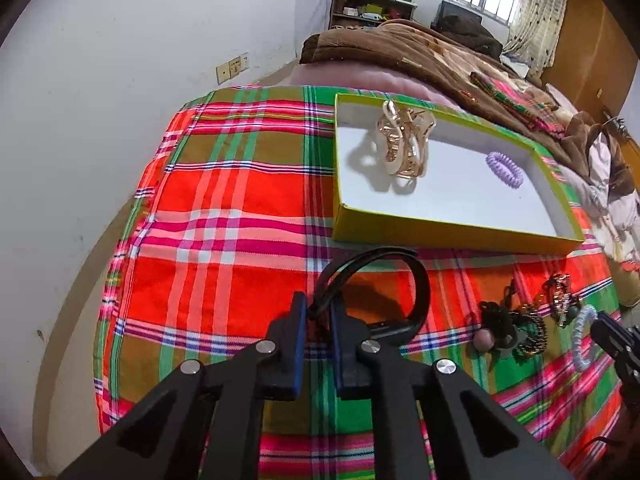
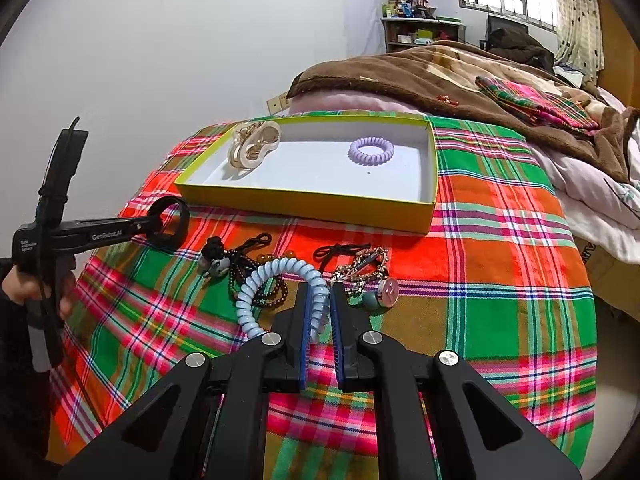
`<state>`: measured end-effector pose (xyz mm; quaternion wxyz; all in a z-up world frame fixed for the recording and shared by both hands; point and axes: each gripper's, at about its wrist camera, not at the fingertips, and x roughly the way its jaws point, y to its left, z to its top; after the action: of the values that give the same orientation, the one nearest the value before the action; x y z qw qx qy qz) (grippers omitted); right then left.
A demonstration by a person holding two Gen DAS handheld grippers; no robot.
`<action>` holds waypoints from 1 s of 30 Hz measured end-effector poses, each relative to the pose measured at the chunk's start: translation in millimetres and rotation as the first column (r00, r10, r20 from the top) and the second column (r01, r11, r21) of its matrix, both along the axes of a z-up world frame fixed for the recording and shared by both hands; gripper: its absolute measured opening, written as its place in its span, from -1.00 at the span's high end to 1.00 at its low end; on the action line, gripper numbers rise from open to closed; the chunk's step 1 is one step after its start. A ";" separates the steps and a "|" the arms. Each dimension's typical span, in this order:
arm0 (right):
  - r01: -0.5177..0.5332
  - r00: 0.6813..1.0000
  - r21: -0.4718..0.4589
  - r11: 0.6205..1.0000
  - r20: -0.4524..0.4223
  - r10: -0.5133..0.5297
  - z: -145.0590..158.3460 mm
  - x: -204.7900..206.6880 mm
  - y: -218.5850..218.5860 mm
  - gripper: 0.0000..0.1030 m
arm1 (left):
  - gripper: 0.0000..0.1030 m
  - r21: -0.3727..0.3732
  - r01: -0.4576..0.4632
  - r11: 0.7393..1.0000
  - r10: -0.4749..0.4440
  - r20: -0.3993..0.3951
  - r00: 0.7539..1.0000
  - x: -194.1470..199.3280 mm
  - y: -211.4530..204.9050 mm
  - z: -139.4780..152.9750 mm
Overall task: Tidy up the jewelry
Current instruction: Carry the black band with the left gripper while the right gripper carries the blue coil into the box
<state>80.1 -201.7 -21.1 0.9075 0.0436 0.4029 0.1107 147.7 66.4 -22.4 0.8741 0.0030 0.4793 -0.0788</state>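
A yellow-green box point(image 1: 440, 234) point(image 2: 304, 206) with a white floor lies on the plaid cloth. In it are a gold and cream hair claw point(image 1: 404, 144) point(image 2: 252, 146) and a purple spiral hair tie point(image 1: 505, 169) point(image 2: 370, 151). My left gripper point(image 1: 319, 312) point(image 2: 160, 222) is shut on a black band point(image 1: 416, 280) point(image 2: 176, 216), held just in front of the box's near wall. My right gripper point(image 2: 319, 300) is shut on a light blue spiral hair tie point(image 2: 276, 280) point(image 1: 580, 336), among loose jewelry.
Loose pieces lie on the plaid cloth point(image 2: 500, 280): a black beaded bracelet with a small figure point(image 2: 236, 272) point(image 1: 516, 332), a gold chain bracelet with a pink round charm point(image 2: 368, 276) point(image 1: 562, 300). A brown blanket point(image 2: 420, 72) is piled behind the box. A white wall is at left.
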 end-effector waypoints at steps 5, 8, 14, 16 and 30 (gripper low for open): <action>0.001 1.000 0.006 1.000 0.014 -0.001 3.9 -1.0 -0.2 0.82 | 0.78 -0.038 -0.007 0.999 0.007 0.008 1.000 -5.3 0.0 5.8; 0.005 1.000 0.009 1.000 0.025 -0.005 7.1 -1.1 -1.3 0.82 | 0.78 -0.044 0.000 0.999 0.001 0.015 1.000 -9.1 -2.7 9.8; 0.010 0.999 0.008 1.000 0.042 -0.010 13.7 0.2 -3.3 0.82 | 0.78 -0.064 0.009 0.998 -0.007 0.033 0.999 -12.3 -7.2 20.6; 0.012 0.999 0.011 1.000 0.048 -0.012 16.8 1.6 -4.7 0.82 | 0.78 -0.069 0.009 0.998 -0.006 0.040 0.999 -12.2 -8.2 25.0; 0.025 0.997 -0.010 1.000 0.079 -0.024 43.3 49.7 -11.6 0.82 | 0.78 -0.083 0.054 0.995 -0.046 0.094 0.995 4.8 -33.8 55.7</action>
<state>129.8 -213.3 22.1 0.9243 0.0391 0.3666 0.0990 152.5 32.6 33.3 0.8923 -0.0186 0.4347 -0.1207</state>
